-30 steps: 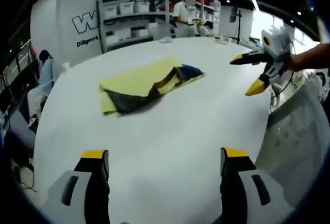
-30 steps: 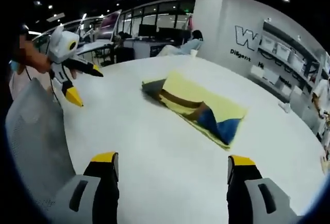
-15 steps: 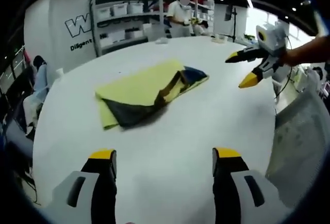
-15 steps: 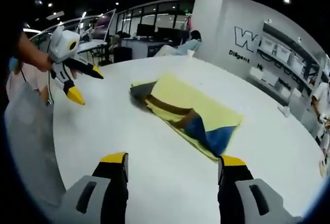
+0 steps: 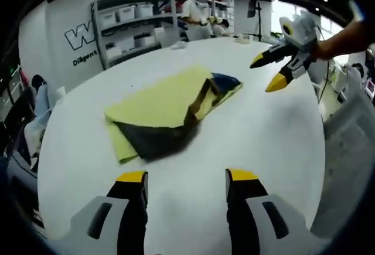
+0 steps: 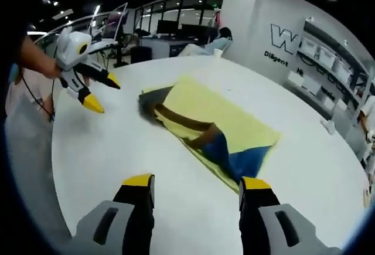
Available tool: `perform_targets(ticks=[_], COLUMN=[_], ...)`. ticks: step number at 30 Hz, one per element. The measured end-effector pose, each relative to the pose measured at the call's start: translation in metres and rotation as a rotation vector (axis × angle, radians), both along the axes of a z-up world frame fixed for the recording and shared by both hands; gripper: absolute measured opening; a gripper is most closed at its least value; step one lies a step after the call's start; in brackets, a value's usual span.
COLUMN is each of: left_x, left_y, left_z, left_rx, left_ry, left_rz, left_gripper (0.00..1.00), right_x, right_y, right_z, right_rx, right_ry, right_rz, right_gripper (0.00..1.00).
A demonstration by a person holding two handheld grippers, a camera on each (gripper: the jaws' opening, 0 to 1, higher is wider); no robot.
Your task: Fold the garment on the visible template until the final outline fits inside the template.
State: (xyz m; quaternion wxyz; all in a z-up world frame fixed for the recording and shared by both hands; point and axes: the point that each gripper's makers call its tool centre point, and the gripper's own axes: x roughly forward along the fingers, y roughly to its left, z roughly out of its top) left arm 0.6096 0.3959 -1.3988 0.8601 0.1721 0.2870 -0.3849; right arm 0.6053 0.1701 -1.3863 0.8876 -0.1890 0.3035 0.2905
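White table (image 5: 263,132), folded garment (image 5: 170,105) (unobstructed)

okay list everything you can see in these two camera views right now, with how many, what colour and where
Table: one, white, round, under everything.
Template: one, yellow sheet, flat near the table's middle.
Garment: one, dark with brown and blue parts, folded, lying at the template's edge.
Shelving: one unit, grey with white bins, against the back wall.
Wall lettering: dark, on the white wall.
People: one standing by the shelving, another seated beyond the table.
Left gripper: one, grey and black with yellow tips, open, above bare table before the garment.
Right gripper: one, same colours, open, near the garment's blue end.
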Motion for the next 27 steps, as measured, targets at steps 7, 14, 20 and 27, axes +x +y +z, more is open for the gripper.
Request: perform_targets(ticks=[7,14,20,27], left_x=[0.021,0.029,0.035,0.044], left_y=[-0.009,-0.02,-0.027,-0.037], left_z=[0.001,-0.003,-0.006,-0.016], left_rx=[-0.009,0.017,0.034,0.073], left_ry=[-0.003,-0.007,-0.01,-0.01], left_rz=[-0.014,-0.076,-0.107,-0.155], left_gripper=[0.39,0.32,0.31,0.27], right_x=[0.018,0.03,0.049,0.067], right_y=[0.004,0.004,-0.002,-0.006], right_z=[-0.01,-0.018,-0.018,-0.026], right_rx=[-0.025,-0.055,-0.058,-0.064], right_ry=[0.02,0.02,0.011,0.028], right_rz=[0.01,0.026,0.015,-0.009], right_gripper=[0.36,0.31,0.31,0.28])
